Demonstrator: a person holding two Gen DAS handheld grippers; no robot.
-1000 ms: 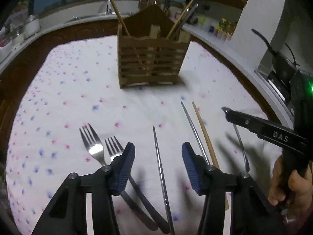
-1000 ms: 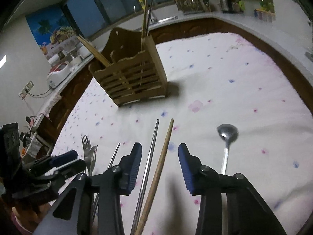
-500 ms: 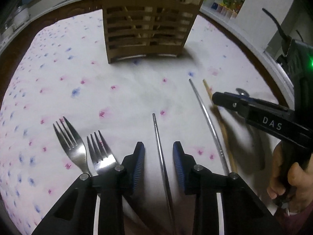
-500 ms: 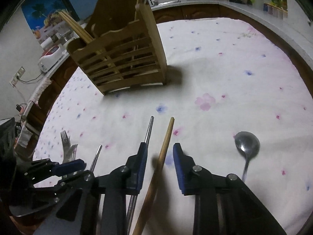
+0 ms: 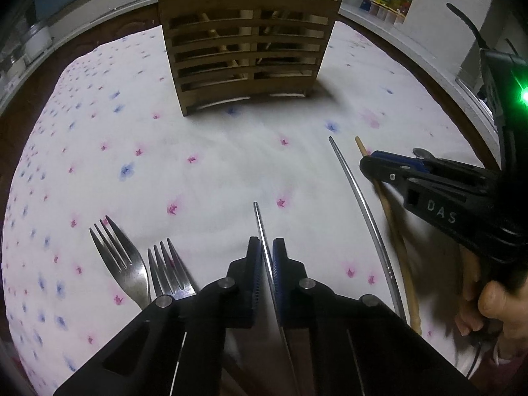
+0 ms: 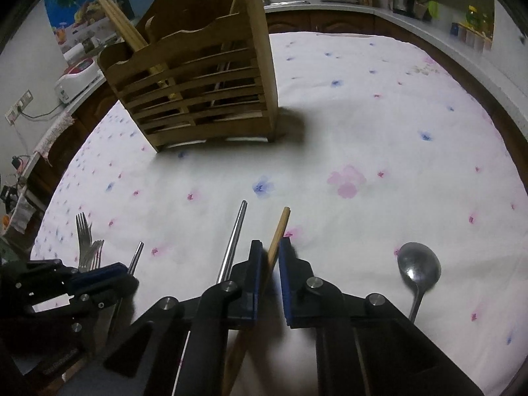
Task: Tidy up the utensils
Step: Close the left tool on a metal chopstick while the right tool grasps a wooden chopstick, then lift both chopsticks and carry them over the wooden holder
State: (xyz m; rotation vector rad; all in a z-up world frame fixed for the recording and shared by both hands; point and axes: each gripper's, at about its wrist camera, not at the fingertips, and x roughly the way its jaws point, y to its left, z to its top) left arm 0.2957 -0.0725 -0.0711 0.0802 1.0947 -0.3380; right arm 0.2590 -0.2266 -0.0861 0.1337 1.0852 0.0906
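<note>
A slatted wooden utensil holder (image 5: 249, 38) stands at the back of the floral tablecloth, with chopsticks in it; it also shows in the right wrist view (image 6: 198, 79). My left gripper (image 5: 266, 250) is shut on a metal chopstick (image 5: 260, 227) lying on the cloth. My right gripper (image 6: 270, 254) is shut on a wooden chopstick (image 6: 279, 231). A second metal chopstick (image 5: 356, 191) lies between them. Two forks (image 5: 132, 260) lie left of my left gripper. A spoon (image 6: 417, 270) lies right of my right gripper.
The table is round with a dark wooden rim (image 5: 99, 33). A kitchen counter (image 6: 379, 10) with a kettle and jars runs behind it. A white appliance (image 6: 77, 76) sits on the counter at the left.
Both grippers have moved forward and down and closed. The left has shut on the metal chopstick, the right on the wooden chopstick.
</note>
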